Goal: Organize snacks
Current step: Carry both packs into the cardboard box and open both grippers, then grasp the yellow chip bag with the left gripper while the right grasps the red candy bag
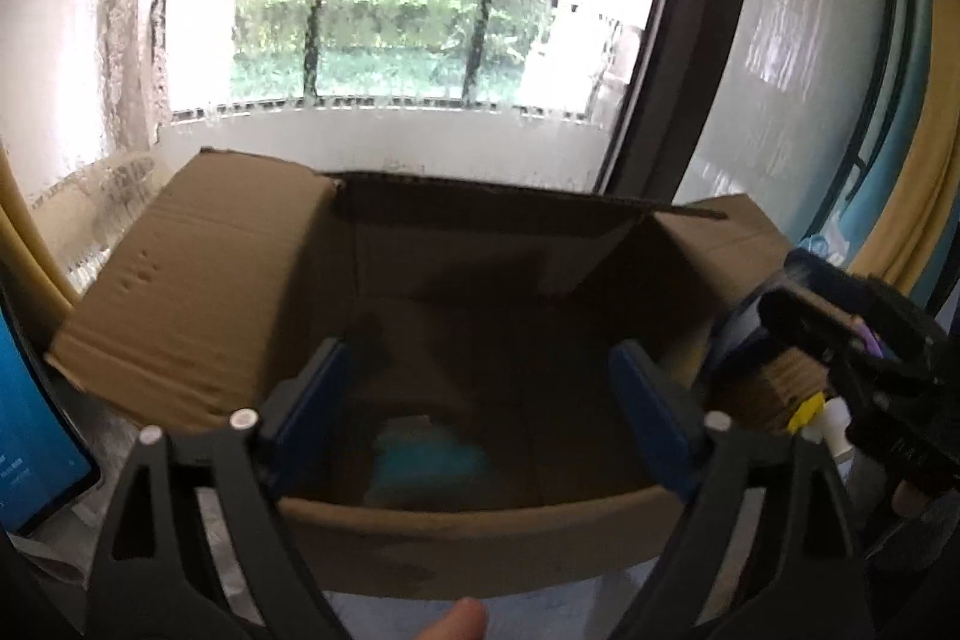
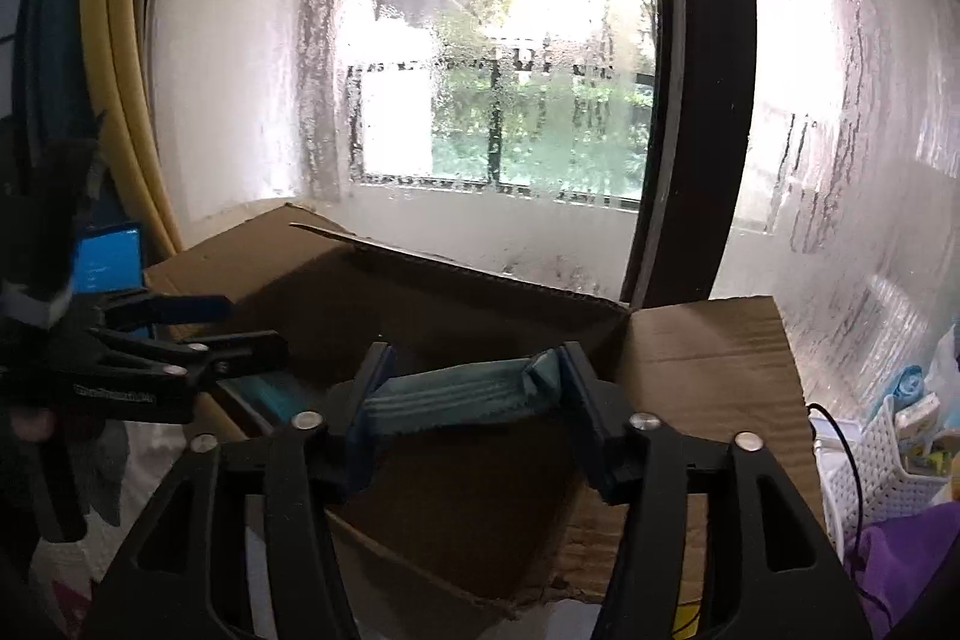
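Observation:
An open cardboard box (image 1: 180,280) stands against the window, its flaps folded outward. My left gripper (image 1: 480,370) hangs open over the box's inside. Far below its jaws, a teal snack packet (image 1: 429,451) lies on the box floor, blurred. In the right wrist view my right gripper (image 2: 474,370) is over the box's (image 2: 708,370) near right corner. A second teal packet (image 2: 456,394) spans the jaws and touches both blue pads. The left gripper (image 2: 228,325) shows at the left of that view, over the box.
A lit blue screen (image 1: 30,430) stands left of the box. To the right stand a white perforated basket (image 2: 870,472) holding packets and a purple cloth (image 2: 900,550). A wet window and its dark frame (image 1: 678,70) rise just behind the box.

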A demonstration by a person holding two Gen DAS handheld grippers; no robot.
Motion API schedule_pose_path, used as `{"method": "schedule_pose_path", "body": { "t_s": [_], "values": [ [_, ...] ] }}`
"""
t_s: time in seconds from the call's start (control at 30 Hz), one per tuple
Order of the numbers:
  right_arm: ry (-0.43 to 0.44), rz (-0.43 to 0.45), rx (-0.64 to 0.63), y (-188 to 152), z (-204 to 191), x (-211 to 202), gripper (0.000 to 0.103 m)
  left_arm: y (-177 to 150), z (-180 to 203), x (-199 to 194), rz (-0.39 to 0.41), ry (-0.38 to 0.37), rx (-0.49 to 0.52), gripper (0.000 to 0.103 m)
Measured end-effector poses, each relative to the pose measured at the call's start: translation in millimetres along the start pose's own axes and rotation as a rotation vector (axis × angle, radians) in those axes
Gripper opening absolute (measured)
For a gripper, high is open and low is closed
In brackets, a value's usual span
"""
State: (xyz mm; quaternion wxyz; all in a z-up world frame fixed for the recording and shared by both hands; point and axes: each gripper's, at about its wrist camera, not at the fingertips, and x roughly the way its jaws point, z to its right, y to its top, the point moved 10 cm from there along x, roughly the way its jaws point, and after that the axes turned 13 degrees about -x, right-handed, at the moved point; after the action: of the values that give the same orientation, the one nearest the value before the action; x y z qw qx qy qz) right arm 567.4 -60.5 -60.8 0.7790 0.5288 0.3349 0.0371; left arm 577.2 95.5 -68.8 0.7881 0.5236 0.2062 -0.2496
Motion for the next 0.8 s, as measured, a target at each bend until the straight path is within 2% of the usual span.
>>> {"method": "schedule_pose_path", "body": {
  "t_s": [0.1, 0.37, 0.6, 0.8],
  "values": [
    [-0.003, 0.004, 0.005, 2, 0, -11, 0.064, 3, 3, -14, 0.024, -0.01, 0.003, 0.091],
    [-0.002, 0.03, -0.01, 6, -16, -66, 0.064, -8, 21, -86, 0.099, -0.019, 0.05, 0.091],
    [0.014, 0.046, -0.02, -2, -37, -118, 0.064, -36, 31, -144, 0.124, -0.025, 0.061, 0.091],
    [0.026, 0.037, -0.018, -23, -54, -153, 0.064, -80, 34, -176, 0.115, -0.025, 0.068, 0.091]
  ]
}}
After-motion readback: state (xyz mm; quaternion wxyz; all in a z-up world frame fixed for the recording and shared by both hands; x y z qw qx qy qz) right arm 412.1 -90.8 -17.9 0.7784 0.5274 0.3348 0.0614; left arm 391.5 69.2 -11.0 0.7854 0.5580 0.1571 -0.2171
